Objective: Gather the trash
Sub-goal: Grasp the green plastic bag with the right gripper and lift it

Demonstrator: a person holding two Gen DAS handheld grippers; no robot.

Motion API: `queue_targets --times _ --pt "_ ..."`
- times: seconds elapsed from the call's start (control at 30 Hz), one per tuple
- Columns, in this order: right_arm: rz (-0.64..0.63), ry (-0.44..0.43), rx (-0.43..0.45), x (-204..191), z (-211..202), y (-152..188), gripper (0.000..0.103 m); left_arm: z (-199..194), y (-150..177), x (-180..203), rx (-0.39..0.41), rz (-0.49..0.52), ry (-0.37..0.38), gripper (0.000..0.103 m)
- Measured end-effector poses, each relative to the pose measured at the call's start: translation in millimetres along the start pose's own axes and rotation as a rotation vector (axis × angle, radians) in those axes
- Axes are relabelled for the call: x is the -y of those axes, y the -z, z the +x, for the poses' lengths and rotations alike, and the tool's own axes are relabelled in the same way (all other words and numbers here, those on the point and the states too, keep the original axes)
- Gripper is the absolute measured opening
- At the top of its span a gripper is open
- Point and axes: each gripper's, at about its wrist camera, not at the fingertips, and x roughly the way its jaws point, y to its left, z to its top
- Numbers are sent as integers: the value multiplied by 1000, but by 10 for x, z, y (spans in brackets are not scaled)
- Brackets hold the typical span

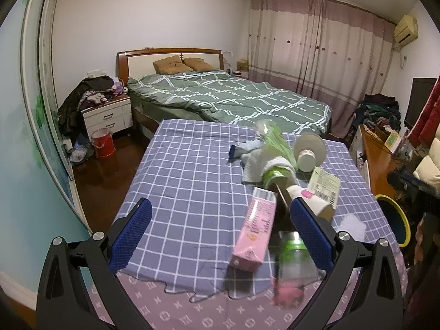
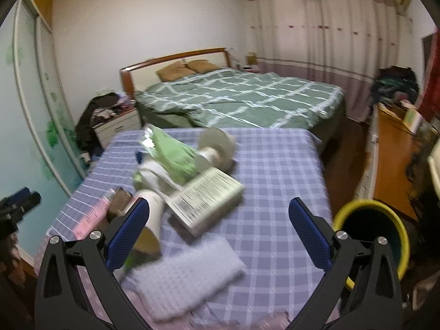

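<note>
Both tongs released, blue textured pads apart: left gripper (image 1: 220,214) w/ pink carton (image 1: 254,231) between pads, blurred clear bottle (image 1: 291,264) below; right gripper (image 2: 218,211) over checked cloth (image 2: 275,170), white box (image 2: 206,198) ahead-left, yellow-rimmed bin (image 2: 371,220) right, part hidden.

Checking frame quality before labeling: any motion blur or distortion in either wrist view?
Left wrist: bed and room sharp, but the pink carton and the bottle nearest the lens are smeared. Right wrist: the whole frame is motion-blurred, worst on the barcode box and tissue. Both: strong fisheye bending, dark corner vignette.
</note>
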Motion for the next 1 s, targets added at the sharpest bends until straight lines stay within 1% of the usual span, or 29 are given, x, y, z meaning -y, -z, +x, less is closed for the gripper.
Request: queue_targets --times 0.13,0.2,0.23,0.3,0.37,0.47,0.53,0.6,0.63,0.67,0.7,0.73,0.77,0.8,0.83,0.9,1.0 --pt "-95 -67 -11 -344 354 -285 97 107 -40 -73 1 -2 -15 99" --pt "-127 -106 -33 -494 555 -400 97 175 -43 -106 -7 3 -24 99" --pt "-151 -128 -56 -611 720 -477 97 209 -42 -115 -11 4 -26 99" --pt "-182 -148 -86 -771 960 -575 96 295 -38 -137 -26 8 -29 99" --pt "-209 -158 -111 -874 1149 -637 96 374 -48 -166 -35 10 -31 99" --pt "-247 -149 -162 -1053 1504 -728 92 504 -65 -194 -48 9 -29 99" --pt "-264 -125 -196 -1129 1721 -763 88 551 -71 -203 -54 10 -25 99" --pt "-266 -116 -229 -1168 1912 -792 79 603 -83 -207 -60 11 -18 99" --pt "-259 -118 -253 -1177 2021 -798 77 628 -87 -198 -62 13 -14 99" --pt "-255 -116 -264 -1174 2083 -788 71 642 -85 -193 -64 16 -11 99" --pt "-251 -113 -278 -1168 2151 -785 61 665 -90 -183 -67 19 -7 99" --pt "-238 -119 -297 -1162 2214 -780 54 683 -94 -174 -69 21 -3 99" --pt "-220 -134 -311 -1147 2249 -776 39 689 -96 -168 -70 23 0 99" --pt "-208 -147 -317 -1137 2271 -770 34 709 -99 -160 -71 25 4 99" --pt "-202 -155 -312 -1141 2248 -769 33 717 -98 -157 -72 25 7 99" --pt "-200 -157 -289 -1149 2197 -809 26 733 -93 -157 -75 24 12 99" --pt "-181 -194 -241 -1160 1983 -895 20 721 -83 -139 -77 25 18 99"
